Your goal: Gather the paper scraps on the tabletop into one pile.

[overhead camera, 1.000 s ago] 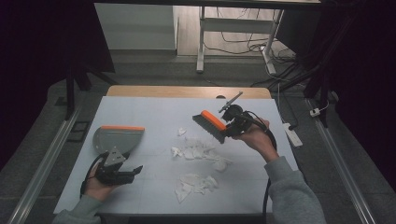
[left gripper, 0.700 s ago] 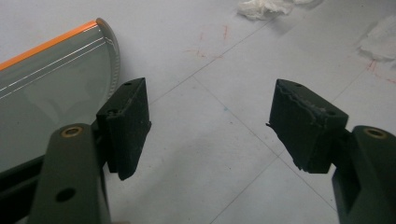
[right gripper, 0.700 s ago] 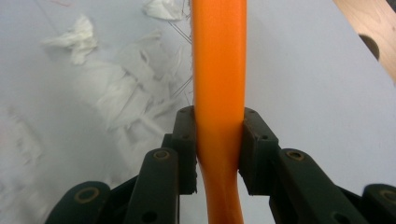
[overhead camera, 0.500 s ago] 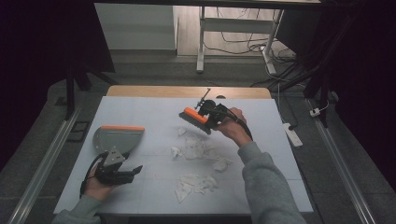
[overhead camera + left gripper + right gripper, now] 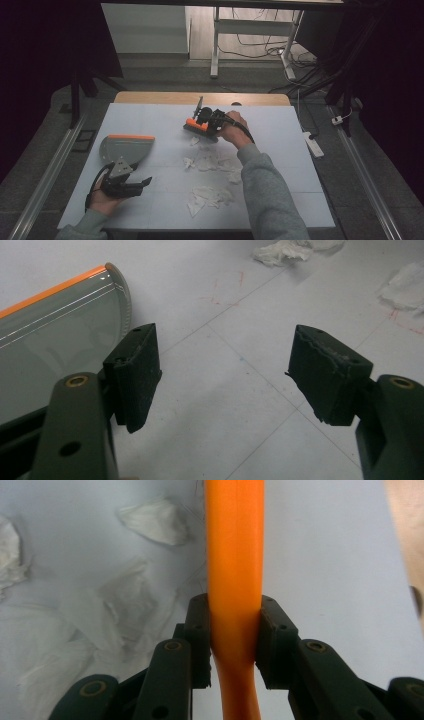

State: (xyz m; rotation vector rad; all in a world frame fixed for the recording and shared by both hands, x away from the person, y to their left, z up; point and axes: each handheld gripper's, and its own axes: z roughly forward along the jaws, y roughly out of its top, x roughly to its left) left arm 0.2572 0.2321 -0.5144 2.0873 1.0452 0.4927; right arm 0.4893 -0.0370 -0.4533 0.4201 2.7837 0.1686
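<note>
My right gripper (image 5: 204, 120) is shut on an orange hand brush (image 5: 196, 127) and holds it low over the far middle of the white table, just beyond the paper scraps. In the right gripper view the orange brush handle (image 5: 235, 560) runs up between the two jaws, with my right gripper (image 5: 234, 640) clamped on it. White crumpled paper scraps (image 5: 209, 162) lie scattered mid-table, more paper scraps (image 5: 206, 196) nearer the front. A grey dustpan with an orange edge (image 5: 126, 148) lies flat at the left. My left gripper (image 5: 135, 183) rests open by the dustpan's near side; in its own view my left gripper (image 5: 225, 375) has nothing between the jaws.
The white tabletop (image 5: 280, 150) has a wooden strip along its far edge (image 5: 200, 98). A white power strip (image 5: 311, 142) lies on the floor to the right. Desk legs and cables (image 5: 250, 45) stand beyond the table. Metal rails run along both sides.
My right hand has carried the brush leftward and down toward the table, from the right part to the far middle beyond the scraps. The left gripper has stayed put.
</note>
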